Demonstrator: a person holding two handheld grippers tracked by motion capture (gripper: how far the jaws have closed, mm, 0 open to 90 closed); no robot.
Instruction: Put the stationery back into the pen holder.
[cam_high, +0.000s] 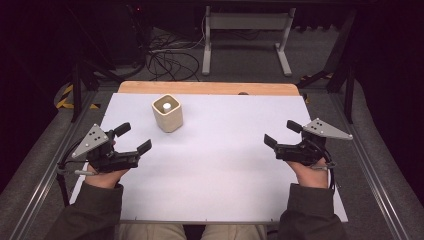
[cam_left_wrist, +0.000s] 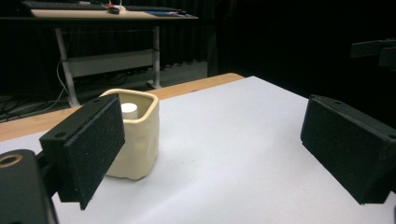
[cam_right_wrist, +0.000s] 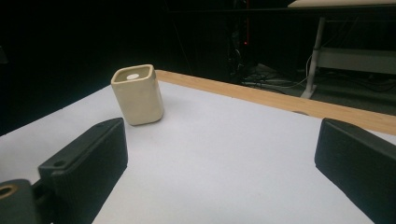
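The left claw (cam_high: 136, 137) is spread wide with nothing between its jaws, held low over the counter (cam_high: 225, 165) in the person's left hand (cam_high: 105, 175); it lies nearer the person than the cup (cam_high: 167, 113) and a little to its left, close to it but not touching. In the left gripper view the cup (cam_left_wrist: 135, 140) stands just past that claw's left jaw, partly behind the pad, while the right jaw is well off to the cup's right. The right claw (cam_high: 280, 134) is also spread and holds nothing, carried in the right hand (cam_high: 310, 172); it is well apart from the cup, far to its right and nearer the person, with bare white counter between. From the right gripper view the cup (cam_right_wrist: 137, 94) sits beyond the left jaw, farther off. The cup is cream, squarish with rounded corners, upright on the white sheet toward the far left part of the counter. Inside it stands a small white thing (cam_high: 166, 105) with a round top, its top just below the cup's rim (cam_left_wrist: 129, 110). Behind the cup runs the counter's bare wooden edge (cam_high: 210, 88), and beyond that, on the floor, a metal frame (cam_high: 247, 35) and loose cables (cam_high: 170, 57).
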